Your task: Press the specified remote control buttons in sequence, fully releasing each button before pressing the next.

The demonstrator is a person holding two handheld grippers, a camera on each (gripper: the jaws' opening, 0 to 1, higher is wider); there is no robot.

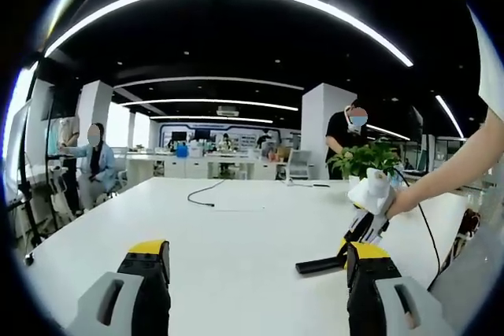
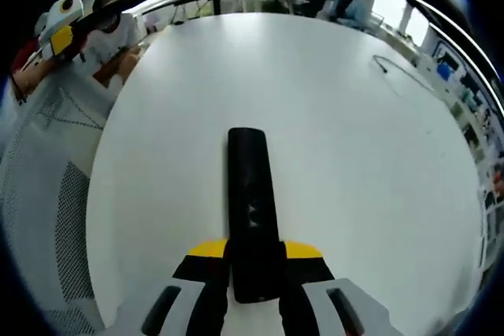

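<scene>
A long black remote control (image 2: 252,194) lies lengthwise between the yellow-tipped jaws of my right gripper (image 2: 256,256), which is shut on its near end. The remote points out over the white table (image 2: 354,163). In the left gripper view the same remote (image 1: 319,264) juts left, low over the table, from the right gripper (image 1: 364,230), which a hand holds. My left gripper (image 1: 256,256) has its jaws wide apart with nothing between them, left of the remote. It also appears at the top left of the right gripper view as the left gripper (image 2: 67,21).
A thin black cable (image 1: 201,193) trails across the far part of the table (image 1: 236,226). A potted plant (image 1: 366,159) stands at the far right edge. A grey mesh chair (image 2: 55,194) sits by the table's rim. People are at desks beyond.
</scene>
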